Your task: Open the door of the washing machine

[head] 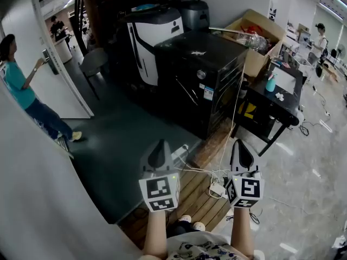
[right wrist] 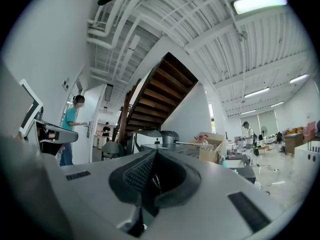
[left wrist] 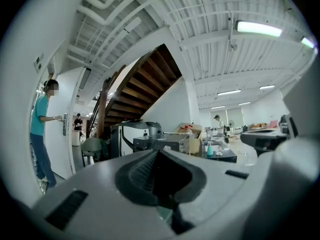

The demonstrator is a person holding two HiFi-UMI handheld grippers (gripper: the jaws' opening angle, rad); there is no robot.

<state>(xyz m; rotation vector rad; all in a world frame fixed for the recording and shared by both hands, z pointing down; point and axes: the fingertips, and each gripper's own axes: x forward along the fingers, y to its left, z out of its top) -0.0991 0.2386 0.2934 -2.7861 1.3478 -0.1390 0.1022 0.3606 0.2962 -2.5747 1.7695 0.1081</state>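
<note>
A black box-shaped machine with a front door, a bar handle and a sticker stands a step or two ahead of me on a wooden platform; the gripper views show it as the black machine and the black machine, far off beyond the jaws. A white-and-black appliance stands just behind it. My left gripper and right gripper are held side by side, level, well short of the machine. Both are shut with nothing between the jaws, as the left gripper and right gripper show in their own views.
A cardboard box of clutter and a black side table with a teal bottle stand to the right. A power strip and cables lie on the wooden platform. One person stands at a door on the left. A staircase rises behind.
</note>
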